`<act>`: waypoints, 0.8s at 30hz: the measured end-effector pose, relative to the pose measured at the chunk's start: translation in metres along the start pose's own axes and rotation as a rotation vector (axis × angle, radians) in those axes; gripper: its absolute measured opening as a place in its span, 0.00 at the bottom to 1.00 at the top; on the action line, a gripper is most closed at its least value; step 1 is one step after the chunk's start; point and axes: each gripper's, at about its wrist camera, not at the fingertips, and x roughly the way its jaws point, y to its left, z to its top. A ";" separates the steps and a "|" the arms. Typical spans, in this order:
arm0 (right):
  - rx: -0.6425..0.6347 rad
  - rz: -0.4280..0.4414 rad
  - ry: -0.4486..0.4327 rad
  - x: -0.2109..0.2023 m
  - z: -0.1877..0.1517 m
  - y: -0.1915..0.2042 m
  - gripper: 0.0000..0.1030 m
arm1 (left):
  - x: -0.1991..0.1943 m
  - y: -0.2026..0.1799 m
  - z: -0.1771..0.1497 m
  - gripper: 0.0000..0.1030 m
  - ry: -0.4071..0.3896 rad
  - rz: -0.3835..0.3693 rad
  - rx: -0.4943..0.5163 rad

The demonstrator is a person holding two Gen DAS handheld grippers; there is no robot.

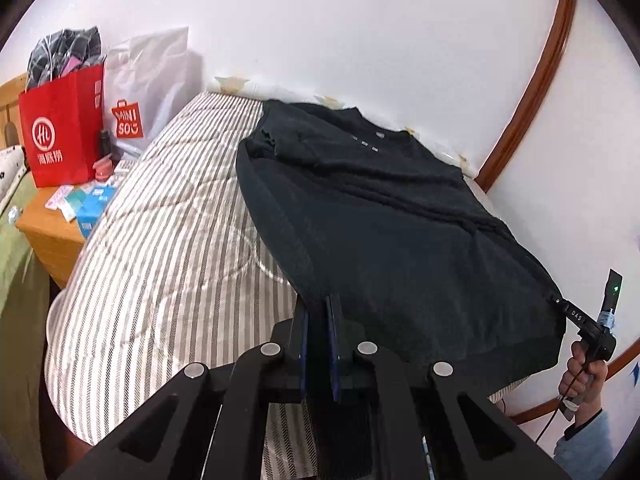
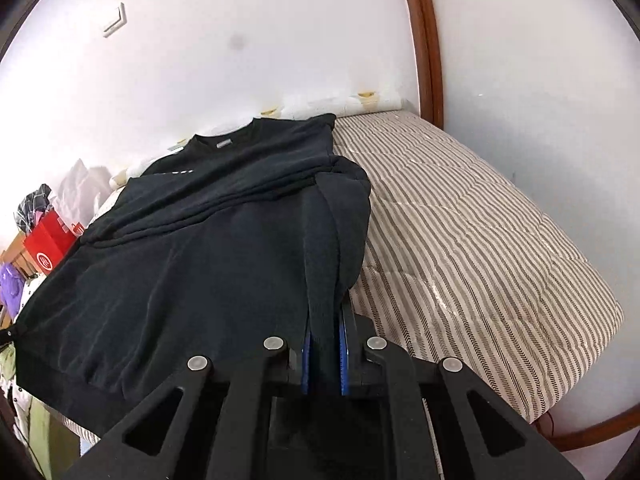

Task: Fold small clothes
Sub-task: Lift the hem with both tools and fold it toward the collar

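A black sweatshirt (image 1: pixel 380 216) lies spread on the striped bed, its collar toward the wall and both sleeves folded in over the body. My left gripper (image 1: pixel 318 308) is shut on the hem's left corner, and the fabric there is lifted off the bed. In the right wrist view the same sweatshirt (image 2: pixel 192 264) fills the left half, and my right gripper (image 2: pixel 326 320) is shut on the hem's right corner, with a fold of cloth rising from between its blue pads. From the left wrist view, the right gripper (image 1: pixel 560 302) shows at the hem's far corner, held by a hand (image 1: pixel 584 376).
The striped quilt (image 1: pixel 168 248) covers the bed, bare on either side of the garment (image 2: pixel 460 248). A wooden bedside table (image 1: pixel 52 232) holds a red paper bag (image 1: pixel 60 132), a white bag (image 1: pixel 144 84) and small packets. White walls with brown trim close the far side.
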 end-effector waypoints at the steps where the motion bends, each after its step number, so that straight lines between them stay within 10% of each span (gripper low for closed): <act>1: -0.003 0.000 -0.009 -0.001 0.002 0.002 0.10 | -0.001 0.000 0.002 0.08 -0.005 -0.004 0.002; 24: -0.012 -0.026 -0.140 0.064 0.143 0.039 0.10 | 0.049 0.001 0.151 0.08 -0.174 0.018 0.047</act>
